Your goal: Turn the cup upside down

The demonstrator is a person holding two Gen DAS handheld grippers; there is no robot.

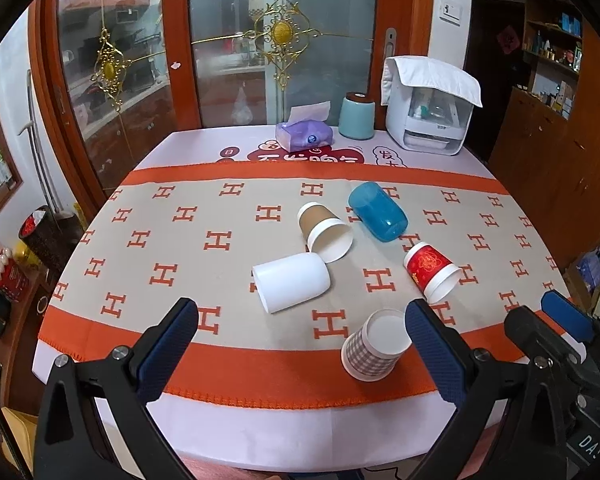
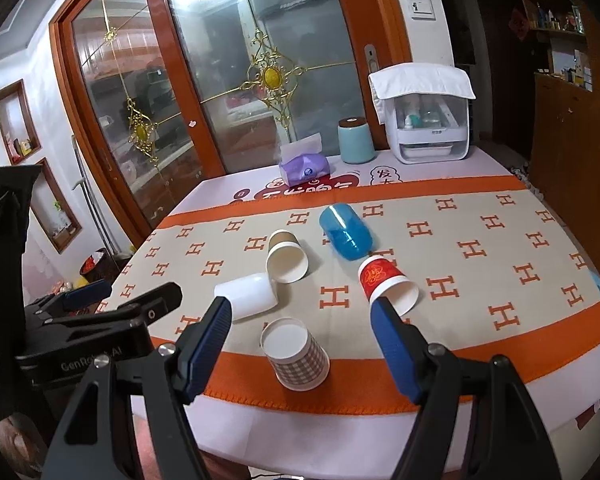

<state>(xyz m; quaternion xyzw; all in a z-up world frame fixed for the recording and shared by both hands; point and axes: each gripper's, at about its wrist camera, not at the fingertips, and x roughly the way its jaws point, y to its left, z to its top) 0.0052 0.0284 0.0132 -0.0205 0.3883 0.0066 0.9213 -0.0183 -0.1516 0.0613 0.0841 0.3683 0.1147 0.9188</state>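
Several cups are on the H-patterned cloth. A checked paper cup [image 1: 374, 346] [image 2: 296, 354] stands upside down near the front edge. A white cup [image 1: 292, 282] [image 2: 247, 291], a brown paper cup [image 1: 324, 232] [image 2: 286, 256], a blue plastic cup [image 1: 378, 212] [image 2: 346, 236] and a red paper cup [image 1: 432, 270] [image 2: 386, 284] lie on their sides. My left gripper [image 1: 302, 338] is open and empty above the front edge. My right gripper [image 2: 302, 334] is open and empty, hovering over the checked cup.
At the table's far edge are a purple tissue pack [image 1: 304, 134] [image 2: 304, 166], a teal canister [image 1: 356, 116] [image 2: 356, 140] and a white appliance with a towel [image 1: 432, 108] [image 2: 424, 120]. Glass doors [image 1: 236, 40] stand behind. A wooden cabinet [image 1: 560, 140] is right.
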